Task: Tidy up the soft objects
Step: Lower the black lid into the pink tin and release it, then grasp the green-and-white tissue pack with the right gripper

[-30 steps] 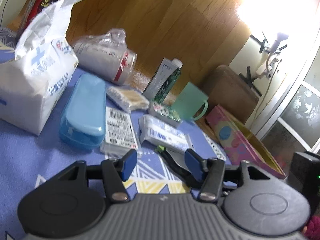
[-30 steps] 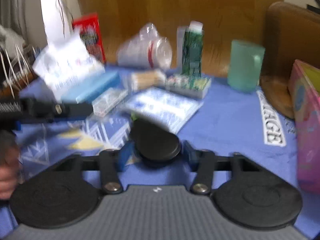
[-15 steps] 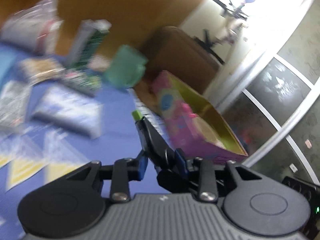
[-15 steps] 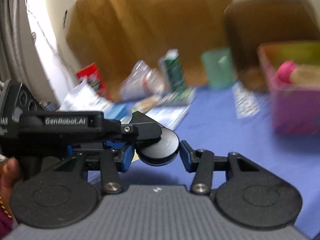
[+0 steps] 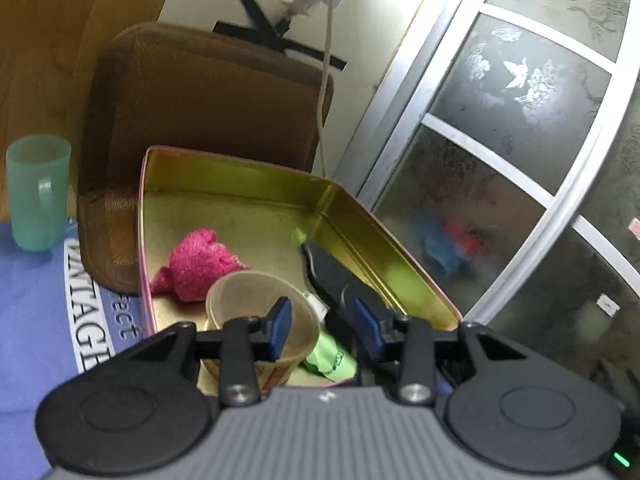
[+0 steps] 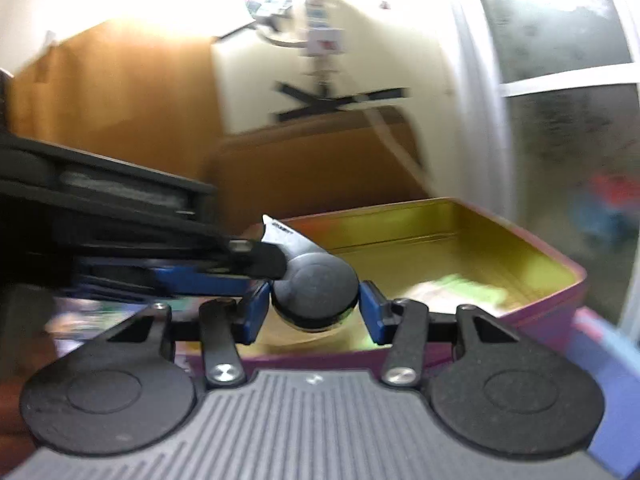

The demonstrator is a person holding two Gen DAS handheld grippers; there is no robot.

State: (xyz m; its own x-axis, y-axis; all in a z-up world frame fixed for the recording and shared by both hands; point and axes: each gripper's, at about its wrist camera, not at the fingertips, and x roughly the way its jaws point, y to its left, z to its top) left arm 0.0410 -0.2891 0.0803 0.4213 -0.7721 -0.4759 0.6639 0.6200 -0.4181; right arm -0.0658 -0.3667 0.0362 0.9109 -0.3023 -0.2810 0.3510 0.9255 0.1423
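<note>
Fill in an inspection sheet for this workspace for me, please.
Surface: blue printed cloth, beside the tin.
Job's things: pink tin holds a pink cloth, paper cup and green packet; black tool held over it.
Clutter: green mug next to a brown cushion.
Grippers: left gripper jaws opening, tool against one pad; right gripper shut on the tool's round end.
Cables: white cable hangs down the wall.
Surroundings: frosted glass door; black tape on the wall.
</note>
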